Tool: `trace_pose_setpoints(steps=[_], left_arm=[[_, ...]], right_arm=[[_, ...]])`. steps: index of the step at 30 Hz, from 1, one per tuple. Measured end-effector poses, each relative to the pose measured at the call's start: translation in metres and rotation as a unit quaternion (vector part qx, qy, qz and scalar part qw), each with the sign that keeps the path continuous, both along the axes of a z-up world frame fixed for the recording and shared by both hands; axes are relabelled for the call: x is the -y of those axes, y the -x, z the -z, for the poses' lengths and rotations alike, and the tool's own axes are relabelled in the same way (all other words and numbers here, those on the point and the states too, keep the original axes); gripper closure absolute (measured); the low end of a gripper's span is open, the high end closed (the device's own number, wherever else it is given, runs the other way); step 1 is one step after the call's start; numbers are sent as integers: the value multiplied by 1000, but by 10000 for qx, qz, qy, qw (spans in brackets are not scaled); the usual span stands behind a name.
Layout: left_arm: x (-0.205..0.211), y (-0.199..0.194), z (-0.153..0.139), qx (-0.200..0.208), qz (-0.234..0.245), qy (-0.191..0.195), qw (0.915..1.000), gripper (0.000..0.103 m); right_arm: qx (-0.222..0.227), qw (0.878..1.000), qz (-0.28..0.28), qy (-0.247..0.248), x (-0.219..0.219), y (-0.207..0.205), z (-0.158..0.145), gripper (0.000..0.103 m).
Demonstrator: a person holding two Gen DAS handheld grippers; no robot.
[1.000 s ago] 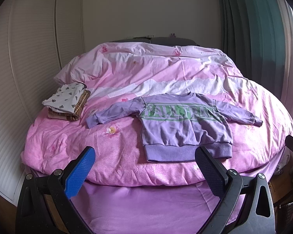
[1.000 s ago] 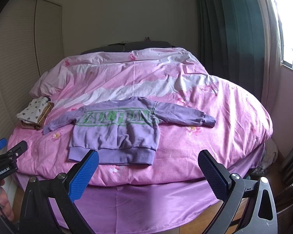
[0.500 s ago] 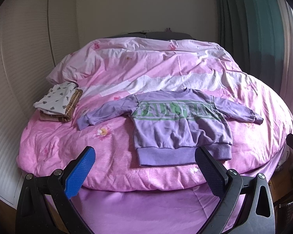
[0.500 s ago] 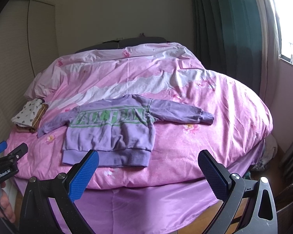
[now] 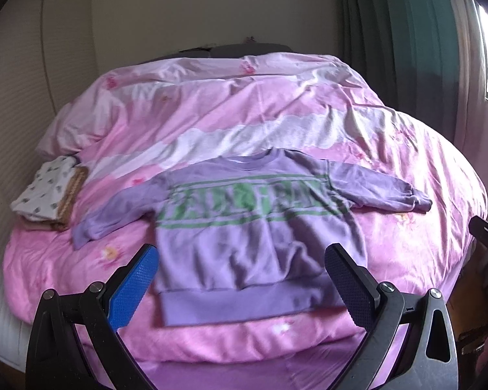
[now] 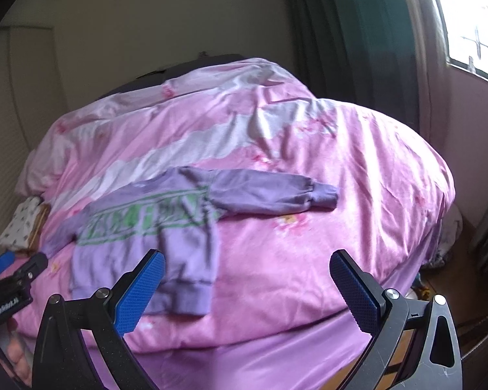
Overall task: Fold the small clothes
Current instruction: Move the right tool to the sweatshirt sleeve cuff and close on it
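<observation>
**Inspector:** State the position of the garment at the time of observation.

**Assistant:** The purple sweatshirt (image 5: 257,227) lay flat, front side up, on the pink duvet (image 5: 276,130), near the foot edge of the bed. Both sleeves were spread out to the sides. A green band of lettering ran across the chest; the words could not be read owing to blur. The ribbed hem faced the cameras.

**Inspector:** And the left gripper?

**Assistant:** The left gripper (image 5: 240,289) was held above the foot of the bed with its fingers spread wide and nothing between them. In its own view the two pads framed the hem of the sweatshirt. No contact with the cloth was seen.

**Inspector:** The right gripper?

**Assistant:** The right gripper (image 6: 247,292) was likewise released, fingers wide apart and holding nothing. It sat to the right of the garment, its left pad over the hem corner and its right pad over bare duvet. The garment's right sleeve (image 6: 270,191) lay stretched out beyond it. Part of the left gripper showed at the left edge of the right wrist view.

**Inspector:** Other items on the bed?

**Assistant:** A small stack of folded clothes (image 5: 48,191), a white patterned piece on top of a brown one, rested at the left side of the duvet, well apart from the sweatshirt. Dark green curtains (image 6: 351,39) hung beside a window (image 6: 471,22) on the right.
</observation>
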State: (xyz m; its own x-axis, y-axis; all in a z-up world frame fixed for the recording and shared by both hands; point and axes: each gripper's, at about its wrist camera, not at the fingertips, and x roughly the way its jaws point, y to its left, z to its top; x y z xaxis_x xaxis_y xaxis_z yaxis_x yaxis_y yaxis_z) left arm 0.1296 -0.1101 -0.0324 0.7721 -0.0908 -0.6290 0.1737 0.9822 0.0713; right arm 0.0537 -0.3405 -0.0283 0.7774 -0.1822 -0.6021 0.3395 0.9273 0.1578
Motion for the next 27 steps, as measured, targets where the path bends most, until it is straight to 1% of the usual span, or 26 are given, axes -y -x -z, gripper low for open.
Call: trace_pose_setpoints(steps=[5, 8, 10, 13, 14, 15, 17, 19, 23, 25, 27], left_arm=[[43, -35, 17, -57, 151, -47, 9999, 0], [66, -53, 26, -30, 235, -106, 9997, 0], [81, -66, 32, -2, 268, -104, 9996, 0], [97, -83, 39, 4, 274, -109, 9996, 0], [103, -90, 41, 12, 270, -91, 9996, 0], [107, -94, 43, 28, 247, -96, 9996, 0], [116, -104, 45, 98, 221, -85, 9997, 0], [126, -111, 48, 152, 225, -131, 9995, 0], [142, -124, 56, 128, 276, -182, 9994, 0], [149, -131, 60, 127, 287, -199, 9993, 0], [155, -137, 64, 117, 282, -227, 9993, 0]], right_arm=[[29, 9993, 350, -153, 43, -29, 16, 1], [71, 9981, 540, -287, 68, -43, 28, 2], [100, 9971, 696, -285, 83, -52, 36, 2], [62, 9954, 881, -361, 105, -67, 52, 10], [47, 9948, 916, -449, 114, -72, 58, 14], [31, 9940, 952, -543, 121, -77, 63, 19], [-5, 9915, 1001, -830, 136, -87, 74, 28], [56, 9881, 1062, -1108, 149, -95, 83, 29], [164, 9798, 1301, -1510, 168, -103, 98, 29], [208, 9720, 1469, -1823, 179, -108, 107, 29], [304, 9602, 1616, -2256, 190, -113, 118, 30]])
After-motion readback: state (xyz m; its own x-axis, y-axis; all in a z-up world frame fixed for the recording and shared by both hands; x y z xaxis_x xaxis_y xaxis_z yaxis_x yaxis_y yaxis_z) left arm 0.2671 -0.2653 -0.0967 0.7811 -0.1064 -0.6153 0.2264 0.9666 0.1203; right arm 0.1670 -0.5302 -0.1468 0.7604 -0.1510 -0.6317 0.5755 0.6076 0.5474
